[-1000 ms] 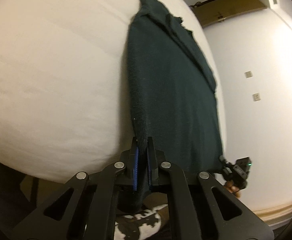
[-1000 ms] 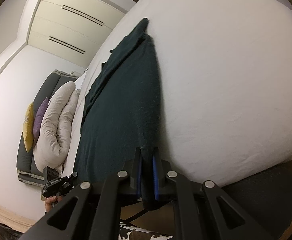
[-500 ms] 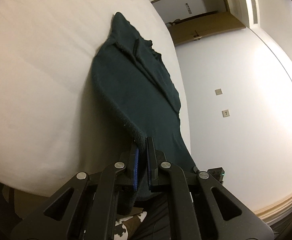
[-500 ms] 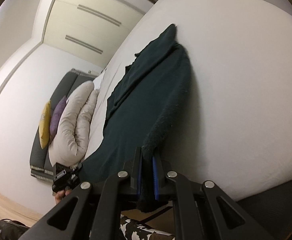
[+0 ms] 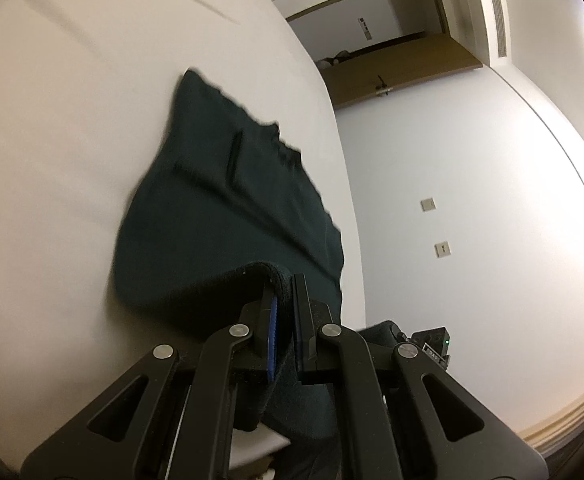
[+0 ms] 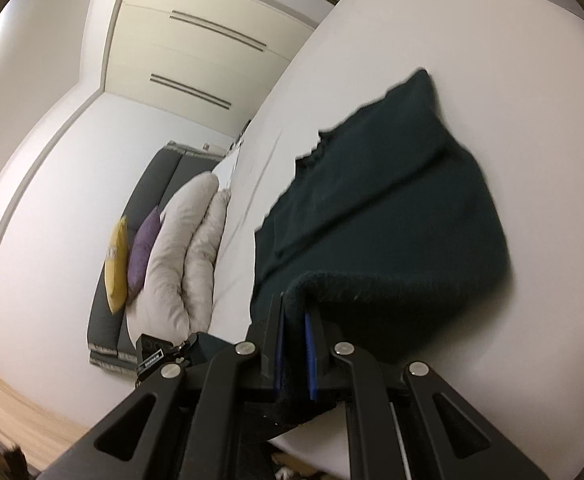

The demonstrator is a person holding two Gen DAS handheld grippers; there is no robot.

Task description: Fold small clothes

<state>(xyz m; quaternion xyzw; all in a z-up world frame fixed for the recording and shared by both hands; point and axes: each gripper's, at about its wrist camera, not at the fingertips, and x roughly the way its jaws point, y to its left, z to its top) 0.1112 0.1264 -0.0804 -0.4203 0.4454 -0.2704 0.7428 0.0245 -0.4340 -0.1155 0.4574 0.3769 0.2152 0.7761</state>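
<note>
Closest to me, my left gripper [image 5: 283, 292] is pinched tight on one near corner of the dark green fuzzy cloth garment [image 5: 227, 208]. The cloth is squeezed between its two black fingers with blue pads, and a bit of it hangs down behind them. My right gripper [image 6: 294, 307] is pinched tight on the other near corner of the same garment [image 6: 392, 208] in the same way.

The near edge of the garment is lifted up off the big white bed [image 5: 51, 140] and curls over like a soft roll. From there the cloth slopes down and away. Its far part lies flat on the bed, and its far corner points away from me. The cloth looks a little blurry.

In the left view I can see my other gripper low down at the right side, past the garment. In the right view I can see the left gripper low down at the left side.

Farther off, on the right gripper's left, a puffy white duvet [image 6: 187, 248] leans against a dark grey sofa [image 6: 159, 176]. A purple cushion [image 6: 143, 252] and a yellow cushion [image 6: 116, 264] sit on the sofa, touching each other. Behind them is a cream wardrobe with long dark handles [image 6: 195, 40].

Far away in the left view there is a brown wooden door [image 5: 396, 68] and a white wall with two small switch plates [image 5: 442, 249].
</note>
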